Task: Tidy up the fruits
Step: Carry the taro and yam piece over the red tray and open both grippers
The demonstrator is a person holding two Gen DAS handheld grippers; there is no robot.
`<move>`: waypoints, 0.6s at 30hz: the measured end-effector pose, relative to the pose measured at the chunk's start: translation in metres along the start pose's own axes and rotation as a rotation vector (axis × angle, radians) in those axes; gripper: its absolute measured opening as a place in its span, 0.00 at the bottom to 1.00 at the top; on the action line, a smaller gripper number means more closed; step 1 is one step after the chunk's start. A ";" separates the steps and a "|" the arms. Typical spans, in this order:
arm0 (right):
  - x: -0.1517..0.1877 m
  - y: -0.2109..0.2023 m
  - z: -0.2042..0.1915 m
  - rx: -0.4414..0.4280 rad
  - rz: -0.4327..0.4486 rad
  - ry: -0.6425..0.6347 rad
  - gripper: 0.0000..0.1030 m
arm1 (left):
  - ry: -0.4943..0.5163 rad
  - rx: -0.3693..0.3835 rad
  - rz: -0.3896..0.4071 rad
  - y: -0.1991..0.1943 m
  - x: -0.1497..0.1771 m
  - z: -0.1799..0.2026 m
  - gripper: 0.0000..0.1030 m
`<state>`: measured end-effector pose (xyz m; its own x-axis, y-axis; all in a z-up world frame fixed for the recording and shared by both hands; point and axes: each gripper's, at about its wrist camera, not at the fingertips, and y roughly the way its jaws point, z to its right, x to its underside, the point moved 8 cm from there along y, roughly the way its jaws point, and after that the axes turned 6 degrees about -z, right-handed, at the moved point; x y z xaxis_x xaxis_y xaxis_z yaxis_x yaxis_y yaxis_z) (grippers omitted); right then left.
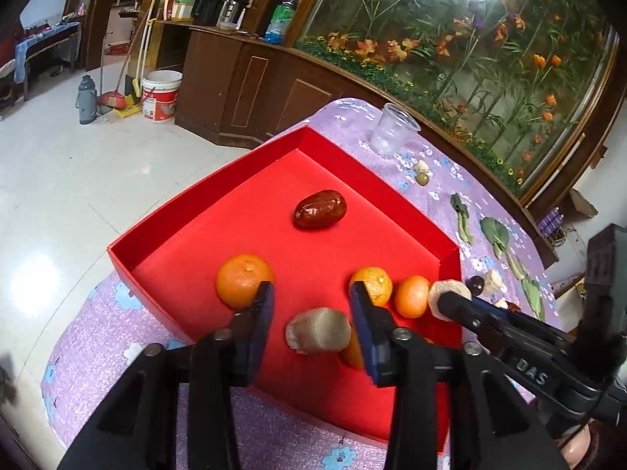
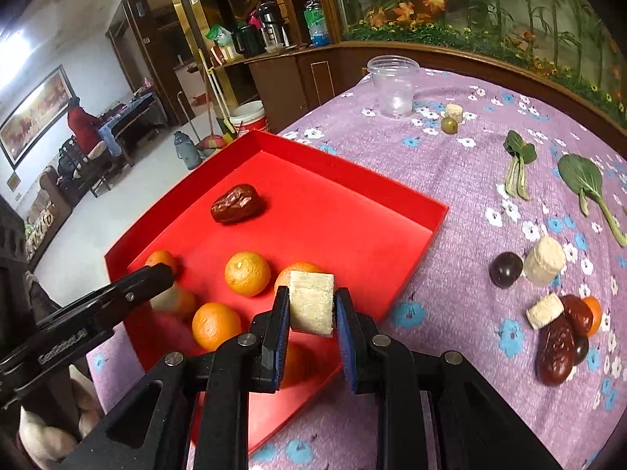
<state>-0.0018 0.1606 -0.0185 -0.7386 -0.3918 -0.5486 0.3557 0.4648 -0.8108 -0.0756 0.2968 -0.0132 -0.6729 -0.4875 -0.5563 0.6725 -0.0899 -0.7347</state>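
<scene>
While the right tongs [image 2: 312, 311] are clamped on a pale, fibrous cylindrical chunk [image 2: 312, 301], cut flat at the ends, the piece is held over the near right edge of the red box [image 2: 352, 211]. The left tongs [image 1: 311, 293] are seen spread apart with nothing between the pads, above a similar beige chunk [image 1: 318, 329] lying on the box floor near its front edge. Inside the box are noted a wrinkled, glossy dark red date [image 2: 236, 203] toward the far side and several bright orange, dimpled mandarins [image 2: 247, 273] toward the near side. On the surface [image 2: 450, 180], covered in purple flowered cloth, right of the box, are recorded more pale chunks [image 2: 544, 260], a dark plum [image 2: 506, 269], further dates [image 2: 556, 348], green leaves [image 2: 584, 180] and a clear plastic cup [image 2: 394, 86] at the far edge.
</scene>
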 end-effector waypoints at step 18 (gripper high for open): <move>-0.011 -0.018 0.007 0.048 0.073 0.006 0.35 | -0.013 0.025 0.003 -0.007 -0.001 0.001 0.53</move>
<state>0.0038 0.1507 0.0011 -0.7134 -0.3532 -0.6053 0.4353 0.4535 -0.7777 -0.0792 0.2975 -0.0070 -0.6671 -0.4989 -0.5533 0.6819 -0.1097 -0.7232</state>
